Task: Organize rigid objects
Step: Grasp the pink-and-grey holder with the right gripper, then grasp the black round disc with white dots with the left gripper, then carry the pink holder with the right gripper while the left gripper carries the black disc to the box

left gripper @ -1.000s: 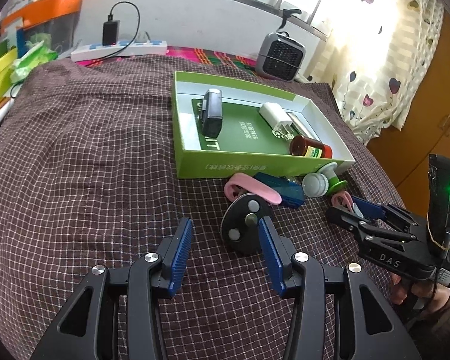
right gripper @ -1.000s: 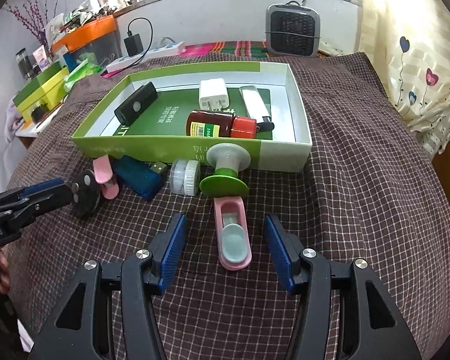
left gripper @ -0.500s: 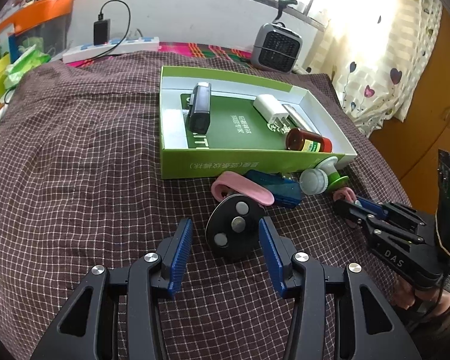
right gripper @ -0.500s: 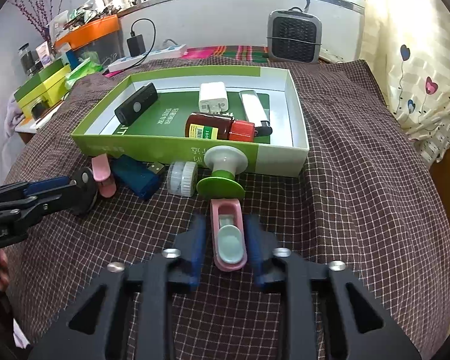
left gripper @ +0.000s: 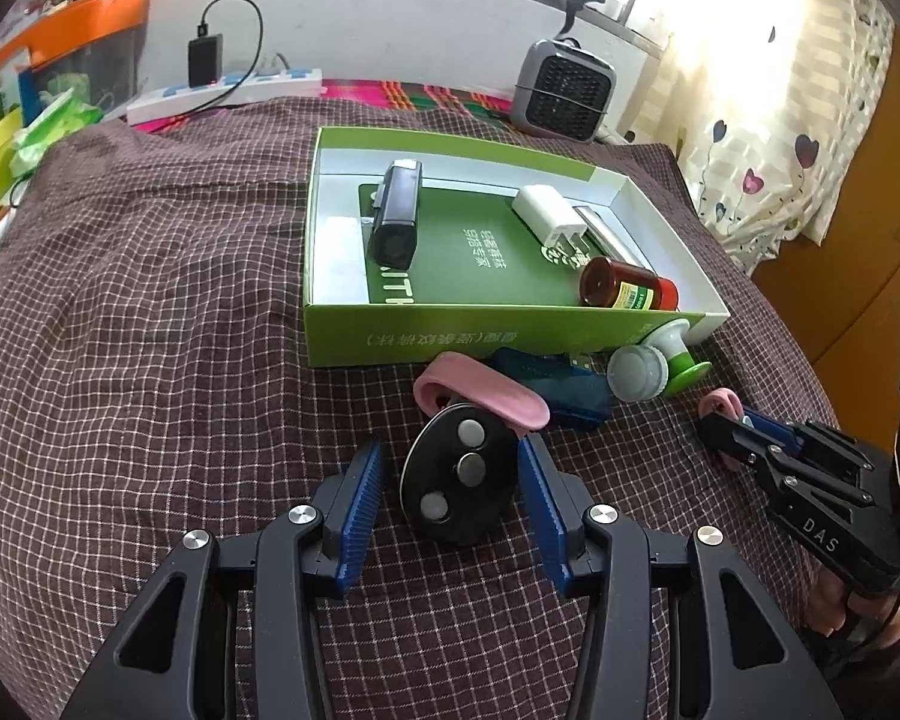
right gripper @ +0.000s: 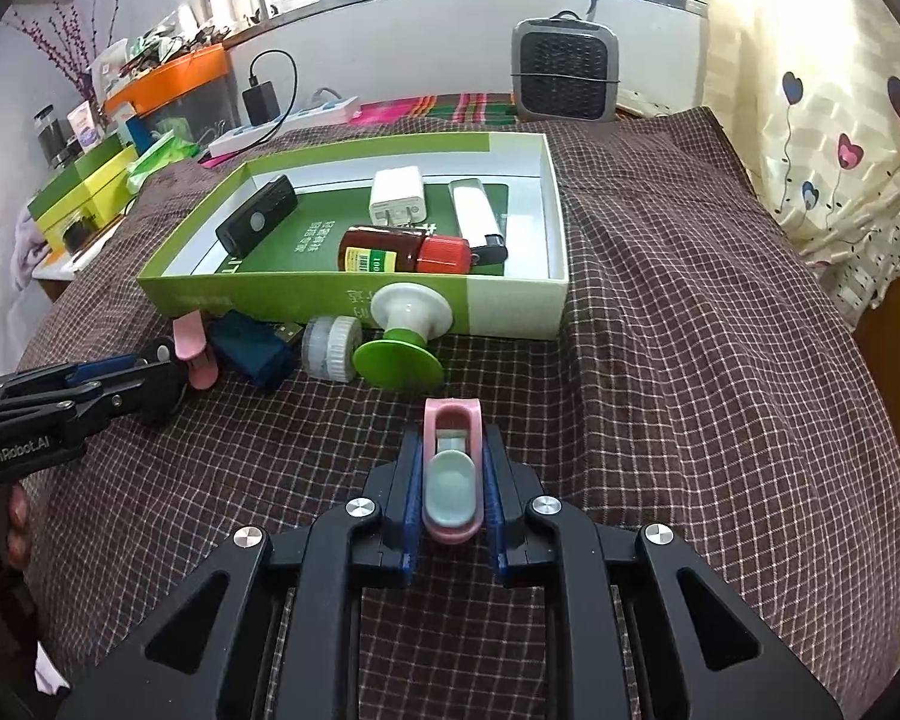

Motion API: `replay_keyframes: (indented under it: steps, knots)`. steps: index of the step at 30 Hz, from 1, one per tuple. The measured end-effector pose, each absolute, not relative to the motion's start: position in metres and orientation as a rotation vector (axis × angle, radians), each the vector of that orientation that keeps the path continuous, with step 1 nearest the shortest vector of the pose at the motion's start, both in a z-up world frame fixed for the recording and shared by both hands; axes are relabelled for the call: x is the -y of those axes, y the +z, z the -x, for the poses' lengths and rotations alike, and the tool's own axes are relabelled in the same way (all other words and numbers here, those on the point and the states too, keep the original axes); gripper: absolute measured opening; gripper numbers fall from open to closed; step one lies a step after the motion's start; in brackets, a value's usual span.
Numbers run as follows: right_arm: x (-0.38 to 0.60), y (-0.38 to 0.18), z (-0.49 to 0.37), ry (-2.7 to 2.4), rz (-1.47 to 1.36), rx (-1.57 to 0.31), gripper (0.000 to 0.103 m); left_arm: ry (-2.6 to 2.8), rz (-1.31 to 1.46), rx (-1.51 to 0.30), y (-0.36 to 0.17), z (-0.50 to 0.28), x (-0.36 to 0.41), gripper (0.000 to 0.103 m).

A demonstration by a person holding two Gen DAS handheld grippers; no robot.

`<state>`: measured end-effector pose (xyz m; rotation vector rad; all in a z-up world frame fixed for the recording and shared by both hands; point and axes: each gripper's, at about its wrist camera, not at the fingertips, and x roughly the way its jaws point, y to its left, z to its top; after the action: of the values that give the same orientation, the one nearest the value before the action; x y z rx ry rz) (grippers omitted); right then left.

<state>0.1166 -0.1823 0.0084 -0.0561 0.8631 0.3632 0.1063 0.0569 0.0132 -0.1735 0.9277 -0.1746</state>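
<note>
Left tongs point(left gripper: 447, 483): spread, flanking a black disc point(left gripper: 459, 480) on the checked cloth point(left gripper: 150, 360), not pinching it.
Green box point(right gripper: 306, 294): behind, partly filled.
Right tongs point(right gripper: 450, 489): just closed, now pinching a pink clip point(right gripper: 452, 471) with a grey tab, near the box; probably ready to lift.

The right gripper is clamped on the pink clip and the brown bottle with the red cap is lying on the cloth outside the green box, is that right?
Not quite. The right gripper is clamped on the pink clip, but the brown bottle lies inside the green box, as the right wrist view shows.
</note>
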Motion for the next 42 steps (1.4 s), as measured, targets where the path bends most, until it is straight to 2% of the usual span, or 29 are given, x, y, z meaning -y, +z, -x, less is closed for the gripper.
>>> replay_keyframes:
  steps: [7, 9, 10, 21, 42]
  knots:
    - [0.185, 0.008, -0.117, 0.374, 0.042, -0.866, 0.019, -0.163, 0.189, -0.921, 0.013, -0.106, -0.057, 0.043]
    - [0.186, 0.008, -0.117, 0.374, 0.04, -0.866, 0.019, -0.165, 0.193, -0.921, 0.013, -0.105, -0.057, 0.034]
    - [0.186, 0.007, -0.117, 0.374, 0.04, -0.867, 0.019, -0.165, 0.195, -0.921, 0.012, -0.104, -0.057, 0.032]
    - [0.186, 0.008, -0.116, 0.376, 0.042, -0.867, 0.019, -0.16, 0.193, -0.912, 0.016, -0.1, -0.055, 0.025]
    - [0.186, 0.014, -0.108, 0.389, 0.042, -0.844, 0.019, -0.153, 0.183, -0.876, 0.03, -0.088, -0.051, 0.025]
